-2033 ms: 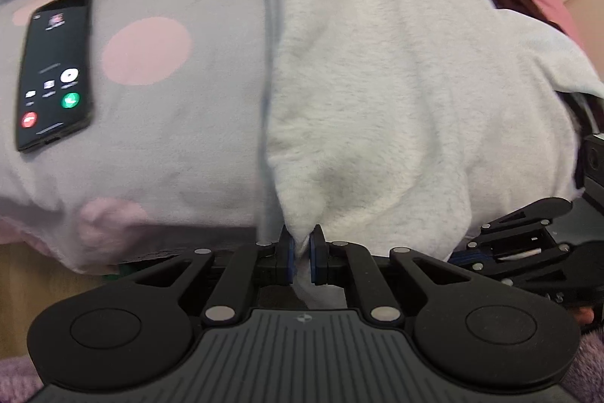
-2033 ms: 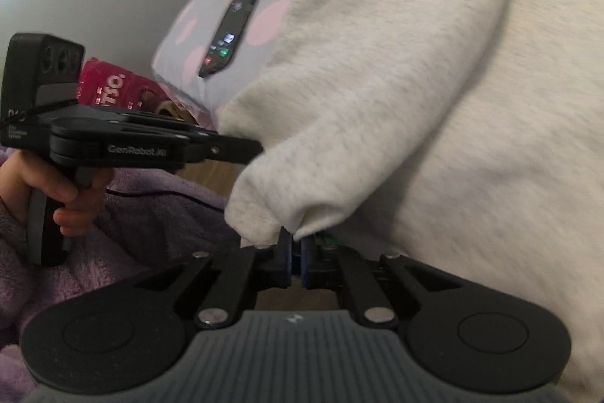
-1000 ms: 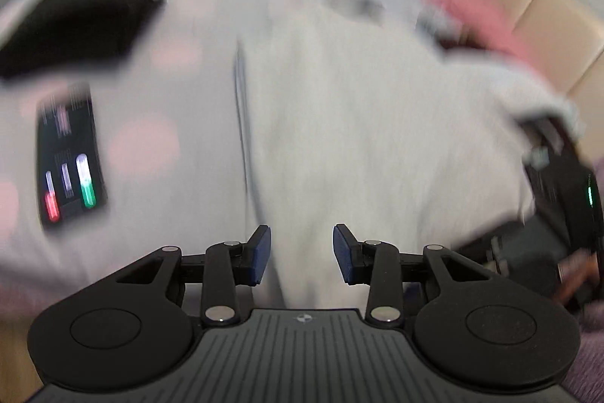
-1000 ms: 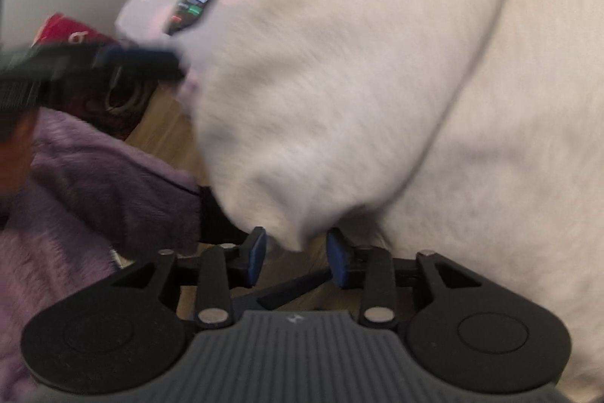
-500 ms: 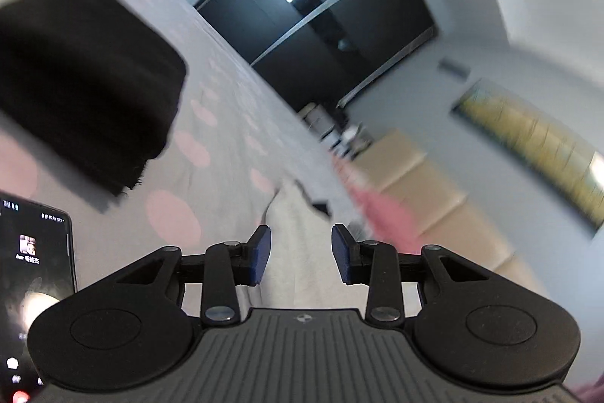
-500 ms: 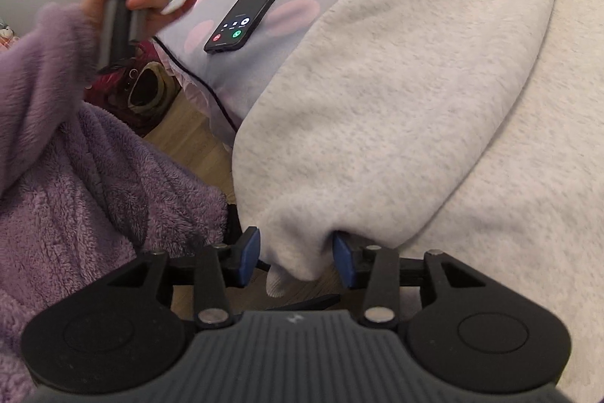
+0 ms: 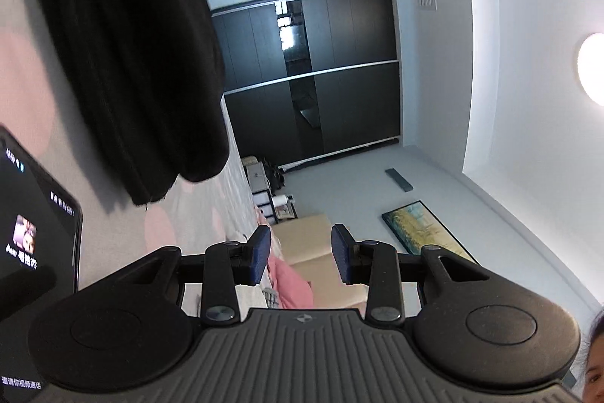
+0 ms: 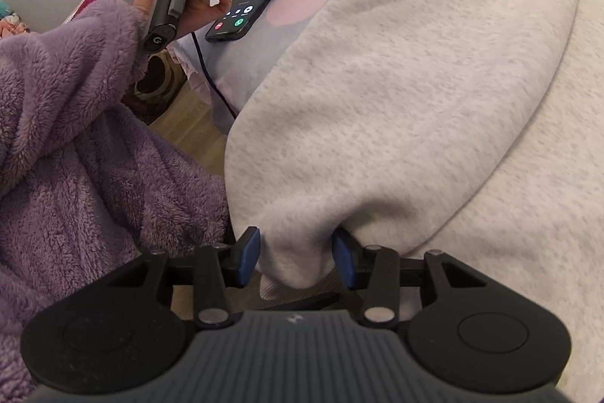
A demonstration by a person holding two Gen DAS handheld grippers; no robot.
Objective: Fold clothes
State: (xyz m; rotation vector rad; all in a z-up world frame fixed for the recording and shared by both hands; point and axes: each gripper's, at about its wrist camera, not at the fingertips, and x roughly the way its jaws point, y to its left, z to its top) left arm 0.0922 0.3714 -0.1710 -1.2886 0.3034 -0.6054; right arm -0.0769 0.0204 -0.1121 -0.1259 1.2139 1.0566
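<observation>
Both tools have let go of the grey fleece sweatshirt (image 8: 434, 93). The right tool (image 8: 296, 257) is spread, a fold of hem sagging loose between its fingers at lower centre. The left tool (image 7: 300, 259), also spread and empty, has swung up beside the ringing phone (image 8: 252, 2). Likely the folding pauses for the call.

Phone (image 8: 252, 2) on the bedspread (image 8: 241, 63), left of the sweatshirt (image 8: 415, 101); folded garment (image 7: 128, 44) behind.
</observation>
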